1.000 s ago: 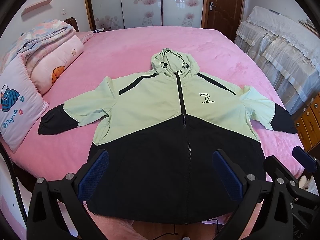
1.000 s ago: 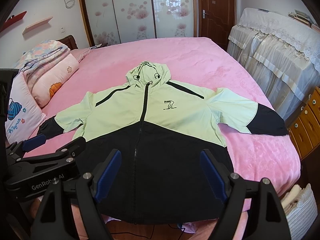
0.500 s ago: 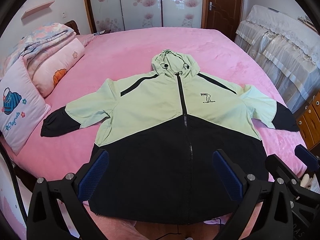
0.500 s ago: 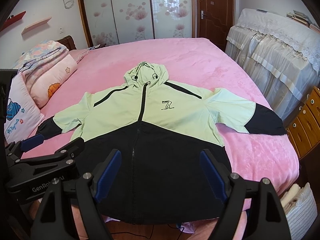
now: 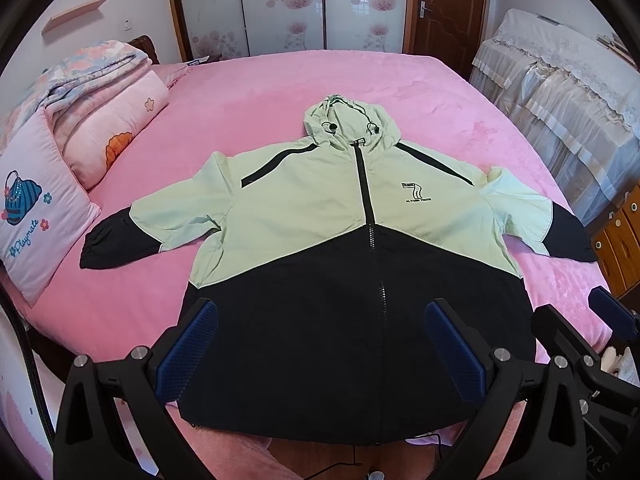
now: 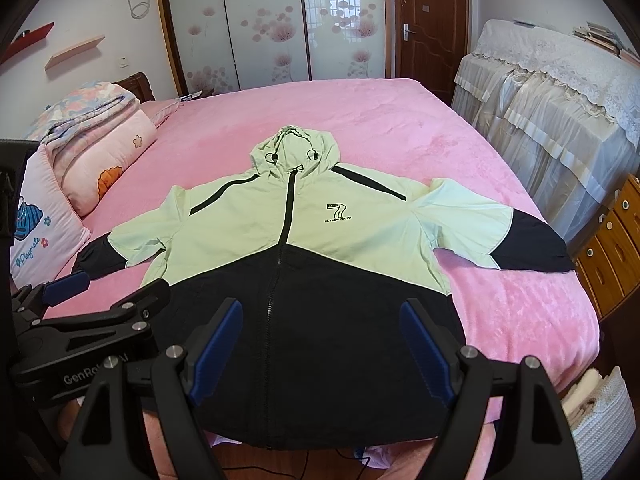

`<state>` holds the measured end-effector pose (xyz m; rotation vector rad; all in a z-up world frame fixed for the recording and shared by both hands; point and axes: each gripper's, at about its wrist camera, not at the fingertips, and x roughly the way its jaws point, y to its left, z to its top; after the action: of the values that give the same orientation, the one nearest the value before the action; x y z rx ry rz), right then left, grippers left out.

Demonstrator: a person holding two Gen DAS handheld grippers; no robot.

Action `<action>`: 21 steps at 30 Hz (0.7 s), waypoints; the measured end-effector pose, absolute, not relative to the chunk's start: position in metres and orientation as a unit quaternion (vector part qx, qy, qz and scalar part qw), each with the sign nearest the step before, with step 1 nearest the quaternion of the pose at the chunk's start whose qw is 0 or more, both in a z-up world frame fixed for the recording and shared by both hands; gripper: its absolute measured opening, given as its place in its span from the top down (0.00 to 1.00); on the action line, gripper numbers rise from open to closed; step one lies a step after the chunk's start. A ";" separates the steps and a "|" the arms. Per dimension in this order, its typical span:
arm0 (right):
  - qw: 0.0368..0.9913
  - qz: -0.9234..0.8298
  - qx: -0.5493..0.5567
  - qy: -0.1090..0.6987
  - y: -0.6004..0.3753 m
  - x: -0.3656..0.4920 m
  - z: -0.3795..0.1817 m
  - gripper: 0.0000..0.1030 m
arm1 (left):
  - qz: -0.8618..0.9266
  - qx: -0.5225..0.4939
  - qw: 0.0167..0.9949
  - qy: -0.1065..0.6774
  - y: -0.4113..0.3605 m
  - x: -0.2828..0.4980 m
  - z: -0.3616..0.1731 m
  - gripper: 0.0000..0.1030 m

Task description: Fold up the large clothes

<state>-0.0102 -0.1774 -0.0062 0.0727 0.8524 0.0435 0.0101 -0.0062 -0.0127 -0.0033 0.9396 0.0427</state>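
A hooded zip jacket [image 5: 320, 224], pale green above and black below, lies flat and front-up on the pink bed [image 5: 280, 92], sleeves spread to both sides, hood at the far end. It also shows in the right wrist view [image 6: 304, 240]. My left gripper [image 5: 320, 344] is open and empty, held above the jacket's black hem. My right gripper [image 6: 320, 340] is open and empty above the same hem area. The right gripper [image 5: 600, 332] shows at the right edge of the left wrist view. The left gripper [image 6: 92, 304] shows at the left of the right wrist view.
A folded quilt [image 5: 100, 112] and a pink pillow [image 5: 36, 208] lie at the bed's left side. A lace-covered piece of furniture [image 5: 560, 92] and a wooden drawer chest [image 5: 624, 240] stand to the right. A white basket [image 6: 600, 420] sits on the floor.
Both grippers have drifted slightly back and up, so the jacket sits a little lower in both views. The jacket has not moved.
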 end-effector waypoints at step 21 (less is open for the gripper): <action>0.912 0.028 0.032 0.408 -0.170 -0.012 -0.001 0.21 | 0.013 0.001 0.895 0.446 -0.003 0.010 -0.012 0.01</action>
<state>-0.0118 -0.1701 -0.0012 0.0655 0.8403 0.0575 0.0096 -0.0035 -0.0117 0.0015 0.9242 0.0267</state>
